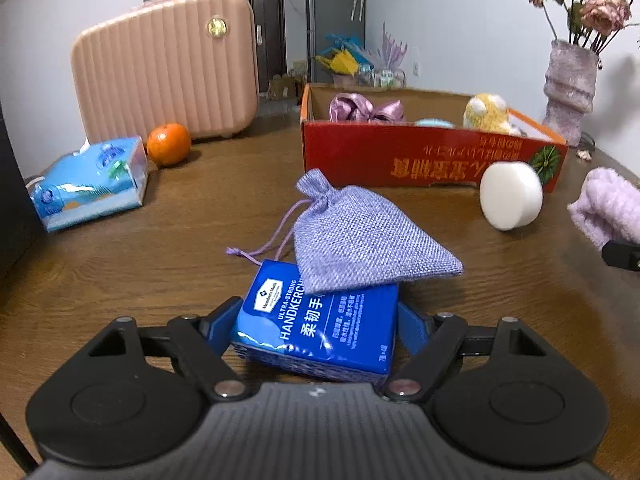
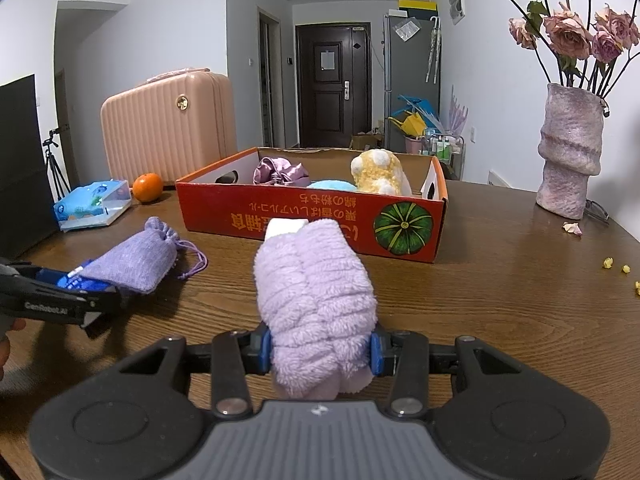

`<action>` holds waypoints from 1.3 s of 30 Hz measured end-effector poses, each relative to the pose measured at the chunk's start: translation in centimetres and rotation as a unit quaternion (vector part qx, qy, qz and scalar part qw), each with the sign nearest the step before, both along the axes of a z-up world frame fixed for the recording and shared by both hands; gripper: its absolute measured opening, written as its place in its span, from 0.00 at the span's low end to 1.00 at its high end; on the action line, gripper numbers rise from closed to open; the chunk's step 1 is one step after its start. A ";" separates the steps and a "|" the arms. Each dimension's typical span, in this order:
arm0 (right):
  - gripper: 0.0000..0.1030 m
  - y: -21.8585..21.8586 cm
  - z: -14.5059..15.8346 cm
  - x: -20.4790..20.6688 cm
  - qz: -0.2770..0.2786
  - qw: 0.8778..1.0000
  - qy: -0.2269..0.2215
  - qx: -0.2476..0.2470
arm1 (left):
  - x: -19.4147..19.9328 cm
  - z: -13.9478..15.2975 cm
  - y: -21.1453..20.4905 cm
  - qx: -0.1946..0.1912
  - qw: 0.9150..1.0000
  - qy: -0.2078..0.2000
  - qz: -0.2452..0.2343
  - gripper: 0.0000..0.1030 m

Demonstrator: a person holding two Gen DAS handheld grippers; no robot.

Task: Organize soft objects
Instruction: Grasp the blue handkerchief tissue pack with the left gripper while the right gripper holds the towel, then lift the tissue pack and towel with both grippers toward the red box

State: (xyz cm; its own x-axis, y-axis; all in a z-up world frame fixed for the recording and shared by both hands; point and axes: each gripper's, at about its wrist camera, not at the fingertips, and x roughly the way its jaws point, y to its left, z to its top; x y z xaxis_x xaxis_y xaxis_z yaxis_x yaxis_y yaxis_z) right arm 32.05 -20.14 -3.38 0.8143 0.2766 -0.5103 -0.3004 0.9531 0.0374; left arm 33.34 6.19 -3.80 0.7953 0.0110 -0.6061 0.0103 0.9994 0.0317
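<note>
My left gripper is shut on a blue handkerchief pack, its blue pads pressing on both sides of the pack, low over the wooden table. A lilac drawstring pouch lies partly on top of the pack. My right gripper is shut on a rolled fluffy lavender towel, held above the table in front of the red cardboard box. The box holds a purple satin item, a teal soft thing and a yellow plush. A white round block stands against the box front.
A tissue packet, an orange and a pink suitcase stand at the far left. A vase of dried roses stands at the right, with petals and crumbs near it. A black screen borders the left edge.
</note>
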 end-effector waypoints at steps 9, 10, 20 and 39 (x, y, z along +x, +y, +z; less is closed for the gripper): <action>0.41 0.0 0.1 0.0 0.000 1.000 0.000 0.002 | -1.8 1.4 -0.2 0.008 0.999 -0.042 0.008 0.78; 0.41 0.0 0.1 0.0 0.000 1.000 0.000 0.002 | -2.1 1.6 -0.2 0.007 0.999 -0.048 0.009 0.78; 0.41 0.0 0.1 -0.1 0.001 1.000 0.000 0.001 | -4.4 3.0 -1.3 0.012 0.995 -0.095 -0.002 0.78; 0.41 -0.3 0.8 -0.8 0.009 1.000 -0.022 0.011 | -6.0 3.8 -6.2 0.002 0.991 -0.132 -0.031 0.78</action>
State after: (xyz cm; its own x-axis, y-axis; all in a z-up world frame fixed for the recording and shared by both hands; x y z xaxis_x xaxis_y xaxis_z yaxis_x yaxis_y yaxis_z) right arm 31.23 -20.45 -2.56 0.8305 0.3016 -0.4683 -0.3184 0.9469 0.0451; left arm 27.29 -0.01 -0.01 0.9254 -0.0406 -0.3769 0.0623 0.9970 0.0456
